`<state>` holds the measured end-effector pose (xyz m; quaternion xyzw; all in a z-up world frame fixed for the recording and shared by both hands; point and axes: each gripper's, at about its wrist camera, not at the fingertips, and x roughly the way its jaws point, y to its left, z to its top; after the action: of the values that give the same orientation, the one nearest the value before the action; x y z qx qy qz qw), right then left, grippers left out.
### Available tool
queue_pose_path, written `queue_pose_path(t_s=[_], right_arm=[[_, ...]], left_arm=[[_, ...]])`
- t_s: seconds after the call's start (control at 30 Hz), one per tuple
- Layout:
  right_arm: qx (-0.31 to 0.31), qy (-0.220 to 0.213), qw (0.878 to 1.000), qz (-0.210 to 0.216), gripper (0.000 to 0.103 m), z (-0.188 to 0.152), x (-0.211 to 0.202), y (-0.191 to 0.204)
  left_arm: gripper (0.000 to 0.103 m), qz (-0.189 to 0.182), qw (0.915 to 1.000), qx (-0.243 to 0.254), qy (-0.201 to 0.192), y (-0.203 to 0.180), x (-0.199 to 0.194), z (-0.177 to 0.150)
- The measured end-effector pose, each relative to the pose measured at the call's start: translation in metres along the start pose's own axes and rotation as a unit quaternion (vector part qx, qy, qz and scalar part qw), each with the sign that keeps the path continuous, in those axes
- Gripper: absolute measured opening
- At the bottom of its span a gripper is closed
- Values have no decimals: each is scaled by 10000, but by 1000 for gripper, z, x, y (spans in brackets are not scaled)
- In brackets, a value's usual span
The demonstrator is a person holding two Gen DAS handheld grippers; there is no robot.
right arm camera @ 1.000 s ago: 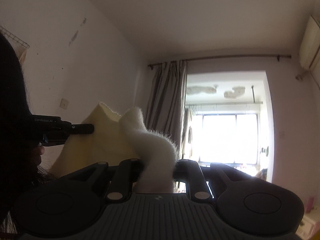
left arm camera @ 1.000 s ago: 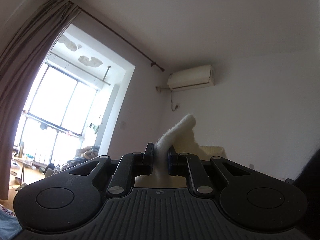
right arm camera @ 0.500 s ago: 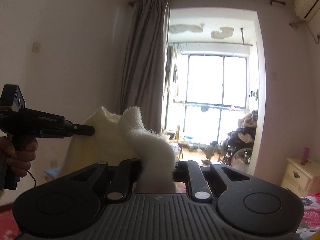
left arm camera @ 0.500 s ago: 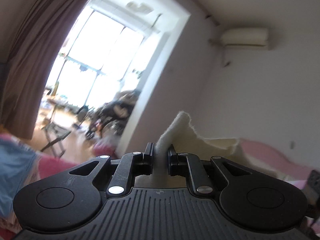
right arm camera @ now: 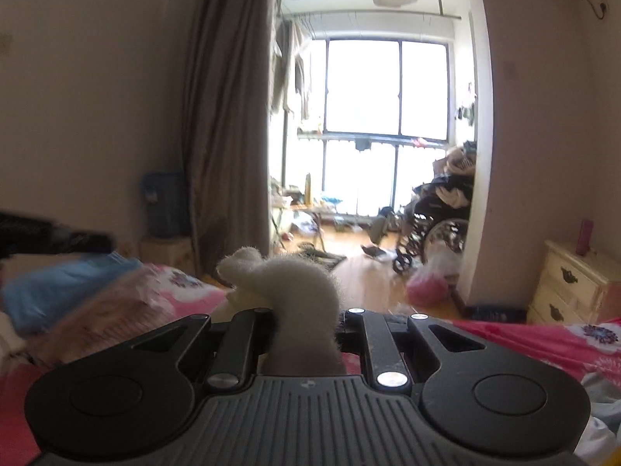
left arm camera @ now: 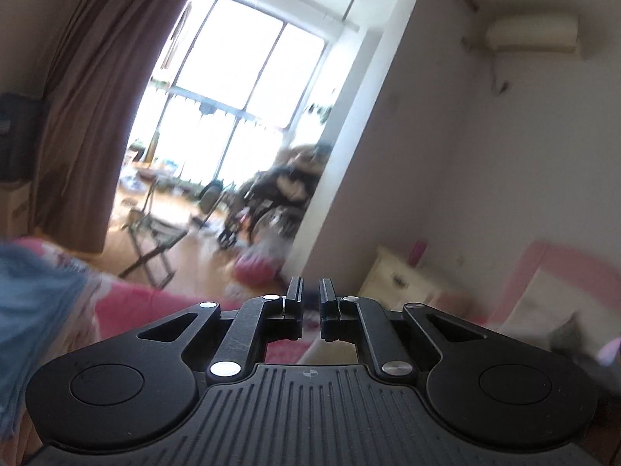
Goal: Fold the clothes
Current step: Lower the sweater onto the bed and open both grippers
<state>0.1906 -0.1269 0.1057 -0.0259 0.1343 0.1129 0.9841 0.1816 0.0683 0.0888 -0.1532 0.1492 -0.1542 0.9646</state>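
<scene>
A white fluffy garment (right arm camera: 295,283) curls up out of my right gripper (right arm camera: 306,318), which is shut on it just above the pink floral bed sheet (right arm camera: 524,338). My left gripper (left arm camera: 310,295) has its jaws closing to a narrow slit with nothing between them. A pale patch of cloth (left arm camera: 333,349) shows below its fingers; I cannot tell whether it belongs to the garment. In the right wrist view the left gripper (right arm camera: 104,239) is a dark blur at the left edge, apart from the garment.
Blue cloth (right arm camera: 66,279) and a blurred pinkish-brown garment (right arm camera: 104,310) lie on the bed's left side. A cream nightstand (right arm camera: 574,283) stands at the right wall. Beyond the bed are a wheelchair (right arm camera: 434,229), a pink bag (right arm camera: 427,291), a folding stool (left arm camera: 155,240) and a curtain (right arm camera: 229,116).
Both grippers swung down from facing wall and ceiling to just above the bed. The white garment has left the left jaws; the right gripper still holds its part.
</scene>
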Motion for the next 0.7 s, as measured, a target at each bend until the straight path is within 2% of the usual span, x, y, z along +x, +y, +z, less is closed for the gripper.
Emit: queue_pose_path(t_s=[0.1,0.13,0.17,0.27,0.33,0.4,0.47,0.6,0.7], right_arm=[[271,522,9982,-102,24,-34,49,-15],[341,755,9964,-166,35,-49,65,-19],[410,983,9938,-307,47,-66,75,-24],[638,1620,9822,-704,54,-113,101,-41],[1005,1684,9776,-765,59,-123,96,-58],[1551,1547,9731,-717,65,-120,83,-78],[1994,1461,9675,-533,65,-121,58,-92],[2712,1496,9500,398,66,-118,-4,-107],[2953,1727,9340,1033,66,-117,-46,-90]], left_arm=[[8,145,9985,167,505,12,13,-30],[9,176,9970,219,725,16,18,-40],[12,207,9949,271,952,19,24,-51],[30,295,9847,458,1656,25,33,-82],[35,321,9766,528,2062,31,38,-104],[42,294,9683,558,2416,36,36,-120],[51,287,9615,518,2684,42,30,-128],[58,25,9458,462,3215,48,4,-134],[65,-216,9303,550,3621,46,-21,-138]])
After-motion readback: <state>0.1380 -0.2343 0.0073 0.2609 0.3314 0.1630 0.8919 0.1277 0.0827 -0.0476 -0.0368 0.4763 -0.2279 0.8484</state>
